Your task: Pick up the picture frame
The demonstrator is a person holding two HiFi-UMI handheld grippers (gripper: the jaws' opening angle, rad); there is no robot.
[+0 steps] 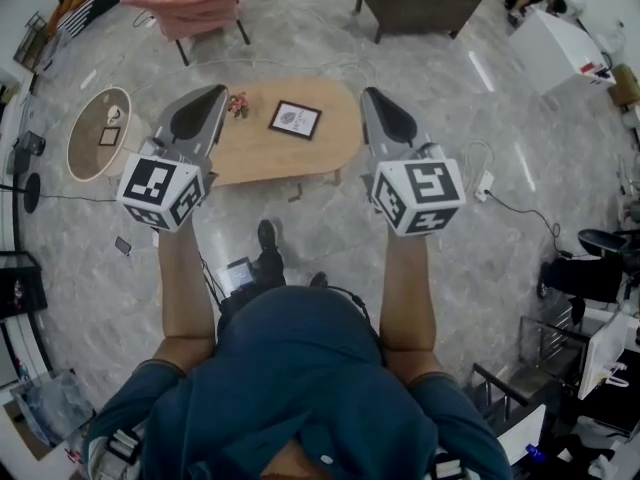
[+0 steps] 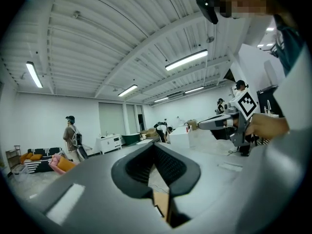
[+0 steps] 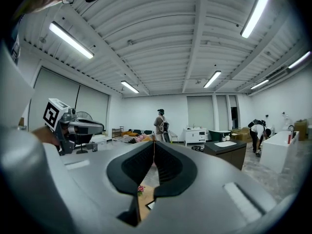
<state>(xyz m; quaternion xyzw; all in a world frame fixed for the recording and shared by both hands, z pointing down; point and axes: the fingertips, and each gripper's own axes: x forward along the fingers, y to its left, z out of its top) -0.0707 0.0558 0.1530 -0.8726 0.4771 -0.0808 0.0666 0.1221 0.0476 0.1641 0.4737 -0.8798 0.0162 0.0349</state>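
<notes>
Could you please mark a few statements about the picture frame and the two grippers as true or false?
1. The picture frame lies flat on the wooden table. True.
2. The left gripper and the right gripper both have their jaws together with nothing between them. True.
3. The left gripper grips the frame. False: it holds nothing and is apart from the frame.
4. In the head view the small flowers sit to the right of the frame. False: they sit to its left.
5. A pink chair stands beyond the table. True.
</notes>
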